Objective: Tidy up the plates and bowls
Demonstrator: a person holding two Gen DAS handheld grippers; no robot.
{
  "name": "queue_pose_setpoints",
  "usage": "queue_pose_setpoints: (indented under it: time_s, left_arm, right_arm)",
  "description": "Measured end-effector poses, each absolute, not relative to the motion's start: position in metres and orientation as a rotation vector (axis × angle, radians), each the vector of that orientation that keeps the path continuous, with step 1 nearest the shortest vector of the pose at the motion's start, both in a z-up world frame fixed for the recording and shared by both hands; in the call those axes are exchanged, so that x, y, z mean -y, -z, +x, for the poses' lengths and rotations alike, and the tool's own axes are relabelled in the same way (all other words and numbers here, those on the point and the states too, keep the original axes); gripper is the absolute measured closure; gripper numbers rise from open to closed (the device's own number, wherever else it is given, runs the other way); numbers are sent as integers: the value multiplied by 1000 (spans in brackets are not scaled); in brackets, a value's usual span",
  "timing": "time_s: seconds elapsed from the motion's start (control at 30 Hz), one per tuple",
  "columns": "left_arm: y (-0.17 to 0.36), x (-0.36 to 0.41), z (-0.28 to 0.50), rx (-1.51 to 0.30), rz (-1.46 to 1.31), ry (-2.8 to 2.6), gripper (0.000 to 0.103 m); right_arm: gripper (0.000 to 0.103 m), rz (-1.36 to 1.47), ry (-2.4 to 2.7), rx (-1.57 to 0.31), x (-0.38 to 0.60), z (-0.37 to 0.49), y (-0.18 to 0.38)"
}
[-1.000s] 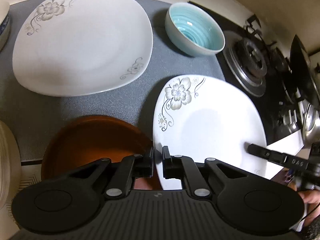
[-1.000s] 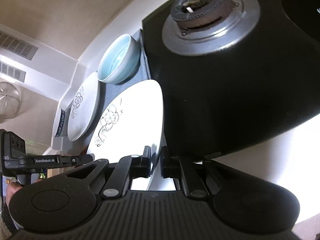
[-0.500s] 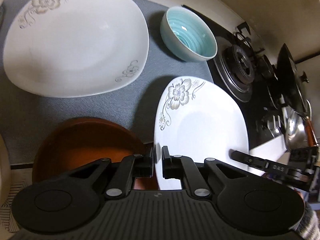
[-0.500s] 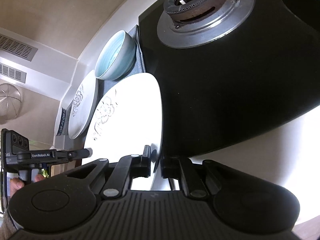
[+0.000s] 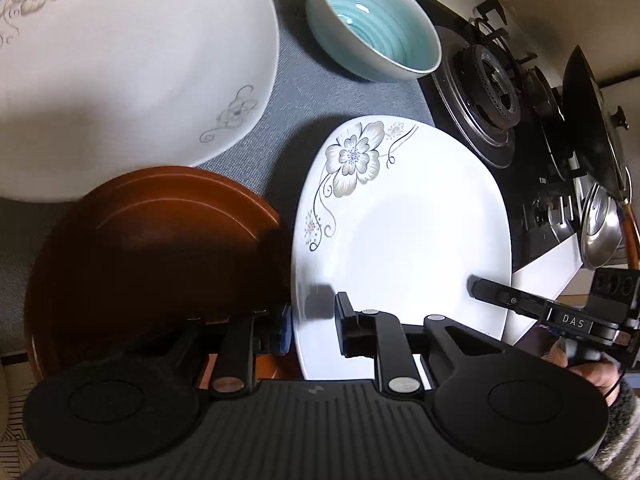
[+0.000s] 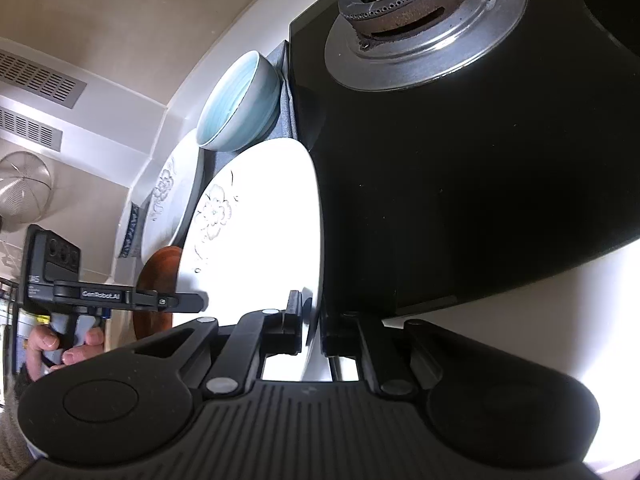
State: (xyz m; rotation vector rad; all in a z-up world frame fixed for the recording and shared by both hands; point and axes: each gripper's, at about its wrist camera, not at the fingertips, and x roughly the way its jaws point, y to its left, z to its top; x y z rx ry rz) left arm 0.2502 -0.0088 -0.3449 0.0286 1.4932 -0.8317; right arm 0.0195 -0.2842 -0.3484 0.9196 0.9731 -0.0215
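A small white plate (image 5: pixel 404 240) with a grey flower print is held tilted above the grey mat, seen edge-on in the right wrist view (image 6: pixel 260 240). My left gripper (image 5: pixel 312 322) is open, its jaws apart on either side of the plate's near rim. My right gripper (image 6: pixel 312 326) is shut on the plate's opposite rim; its finger shows in the left wrist view (image 5: pixel 520 302). A brown plate (image 5: pixel 152 256) lies left of it. A large white flower plate (image 5: pixel 120 64) and a teal bowl (image 5: pixel 374 20) sit further back.
A black gas hob with a burner (image 5: pixel 488 80) lies right of the mat, also seen in the right wrist view (image 6: pixel 420 4). A dark pan (image 5: pixel 588 116) and a steel lid (image 5: pixel 604 228) stand at the far right. A blue-patterned dish edge (image 6: pixel 130 232) is behind the large plate.
My left gripper has opened; it was shut on the small white plate's rim. The plate has tilted and shifted left towards the brown plate, and the right gripper still grips it.
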Motion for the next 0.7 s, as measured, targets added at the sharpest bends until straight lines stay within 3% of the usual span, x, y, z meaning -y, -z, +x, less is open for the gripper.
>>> queue_pose_setpoints:
  time_s: [0.7]
  left_arm:
    - [296,-33,250,-1396,-125,818,84]
  right_arm:
    - [90,877,-28,-922,269,31,309]
